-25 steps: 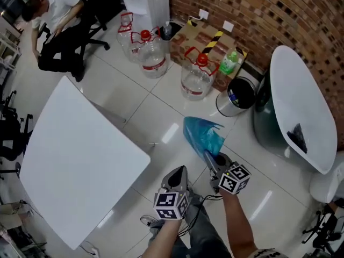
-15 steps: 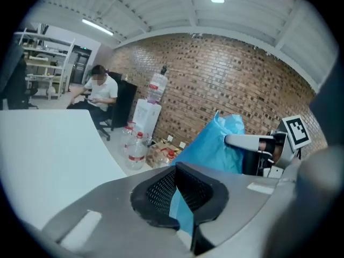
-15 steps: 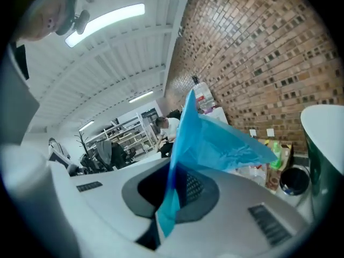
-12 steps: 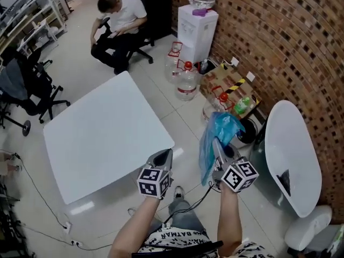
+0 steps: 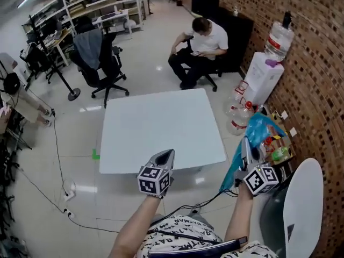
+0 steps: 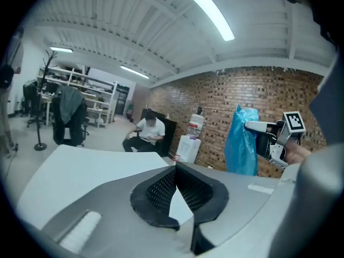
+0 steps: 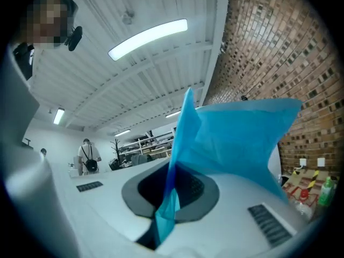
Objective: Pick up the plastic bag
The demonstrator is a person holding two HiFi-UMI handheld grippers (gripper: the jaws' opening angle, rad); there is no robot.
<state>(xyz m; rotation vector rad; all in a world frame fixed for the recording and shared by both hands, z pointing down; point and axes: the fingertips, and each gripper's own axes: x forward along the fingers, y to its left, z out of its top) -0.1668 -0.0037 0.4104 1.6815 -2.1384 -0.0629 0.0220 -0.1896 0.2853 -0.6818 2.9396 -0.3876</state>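
Blue plastic bag point(image 5: 256, 129) pinched in the right gripper point(image 5: 246, 145), held up just right of the white table point(image 5: 161, 125).
Nearest, the left gripper point(image 5: 166, 156) hangs over the table's near edge, jaws closed tip to tip with nothing between them. Off the table's near right corner, the right gripper is clamped on a fold of the bag, which bunches above the jaws and trails below them. Right of the table a water dispenser point(image 5: 262, 78) stands against the brick wall point(image 5: 317, 63); beyond the table's far edge a person point(image 5: 203, 41) sits.
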